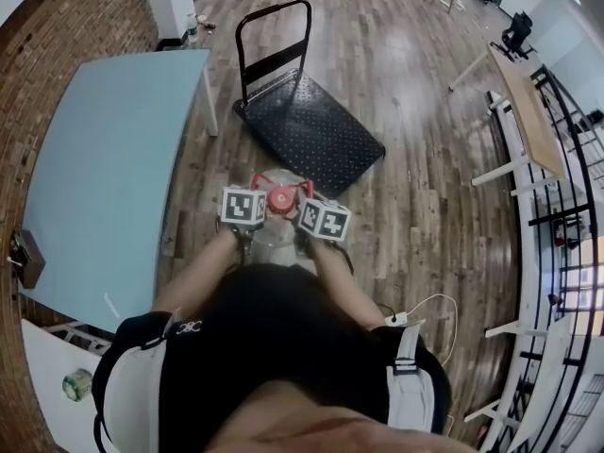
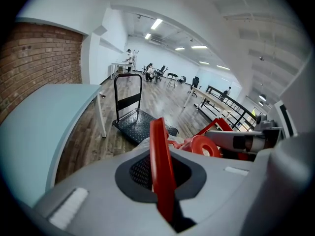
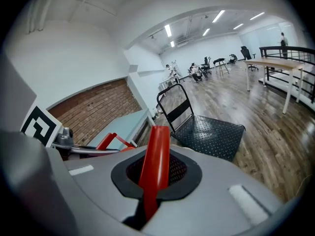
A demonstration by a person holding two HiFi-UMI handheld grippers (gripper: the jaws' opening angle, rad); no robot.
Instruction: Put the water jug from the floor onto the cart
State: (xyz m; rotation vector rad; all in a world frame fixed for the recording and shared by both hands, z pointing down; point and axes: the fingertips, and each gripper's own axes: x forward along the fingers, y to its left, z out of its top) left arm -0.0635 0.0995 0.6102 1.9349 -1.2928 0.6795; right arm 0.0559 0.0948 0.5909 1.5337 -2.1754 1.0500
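Note:
The water jug [image 1: 272,242] is a clear bottle with a red cap [image 1: 278,199] and a red carrying handle [image 2: 160,171]. It hangs in front of the person's body, just short of the cart's near corner. My left gripper [image 1: 251,199] is shut on the handle's left strap, and the right gripper [image 1: 315,209] is shut on its right strap [image 3: 155,166]. The cart [image 1: 311,125] is a black flat platform with an upright push bar [image 1: 274,36] at its far end. Its deck is bare. Most of the jug's body is hidden under the grippers.
A pale blue table [image 1: 104,159] with white legs stands left of the cart, against a brick wall [image 1: 66,17]. A wooden bench table [image 1: 528,111] and a black railing [image 1: 576,159] lie to the right. A white cable [image 1: 429,305] trails on the wood floor.

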